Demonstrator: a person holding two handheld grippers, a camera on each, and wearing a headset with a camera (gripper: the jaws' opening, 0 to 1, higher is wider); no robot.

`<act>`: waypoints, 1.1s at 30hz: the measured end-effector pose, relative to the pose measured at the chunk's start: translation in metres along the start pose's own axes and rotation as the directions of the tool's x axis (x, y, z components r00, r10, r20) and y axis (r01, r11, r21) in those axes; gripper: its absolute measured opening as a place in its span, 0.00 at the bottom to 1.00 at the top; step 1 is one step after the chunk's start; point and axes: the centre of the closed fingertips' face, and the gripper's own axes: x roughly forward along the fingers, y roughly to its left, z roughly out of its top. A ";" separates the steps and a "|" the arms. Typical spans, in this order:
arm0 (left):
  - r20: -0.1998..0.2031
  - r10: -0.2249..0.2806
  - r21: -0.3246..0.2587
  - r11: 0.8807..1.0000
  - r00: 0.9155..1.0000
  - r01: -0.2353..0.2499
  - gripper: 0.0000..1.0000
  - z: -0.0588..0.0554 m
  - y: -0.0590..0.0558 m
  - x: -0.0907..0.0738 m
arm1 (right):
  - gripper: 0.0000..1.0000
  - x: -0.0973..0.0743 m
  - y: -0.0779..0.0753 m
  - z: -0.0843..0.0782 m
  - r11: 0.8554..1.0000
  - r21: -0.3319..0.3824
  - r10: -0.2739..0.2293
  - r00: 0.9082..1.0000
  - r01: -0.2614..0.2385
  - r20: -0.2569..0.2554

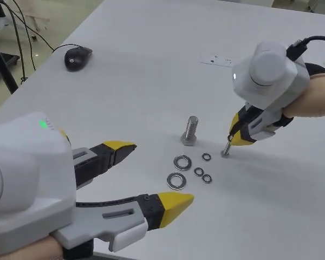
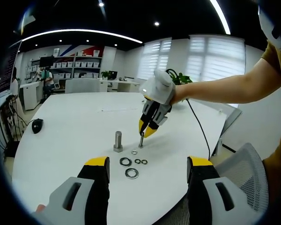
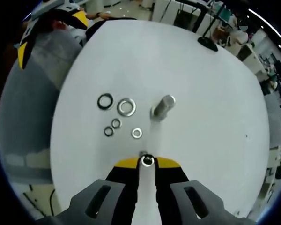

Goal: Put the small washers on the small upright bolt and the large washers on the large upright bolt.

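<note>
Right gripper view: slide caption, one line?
Right gripper pinching a small washer; five loose washers and the large bolt on the table ahead.

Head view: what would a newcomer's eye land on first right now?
The right gripper, right of centre, pinches a small washer just over the small upright bolt. Beside it stands the large bolt, with five loose washers lying in front; the open left gripper looms lower left.
</note>
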 end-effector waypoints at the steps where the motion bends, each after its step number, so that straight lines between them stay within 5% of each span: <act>1: -0.001 0.001 0.001 1.000 1.000 -0.001 0.66 0.000 0.000 0.000 | 0.13 0.002 0.000 -0.001 1.000 -0.006 0.000 1.000 0.000 -0.005; 18: 0.006 0.010 -0.008 1.000 1.000 -0.010 0.66 0.001 0.002 -0.002 | 0.13 0.033 0.002 -0.015 1.000 -0.009 0.023 0.999 -0.024 -0.040; 33: 0.007 0.013 -0.003 1.000 1.000 -0.013 0.66 0.002 0.002 -0.002 | 0.15 0.027 0.008 -0.024 1.000 0.022 0.022 0.999 -0.021 -0.035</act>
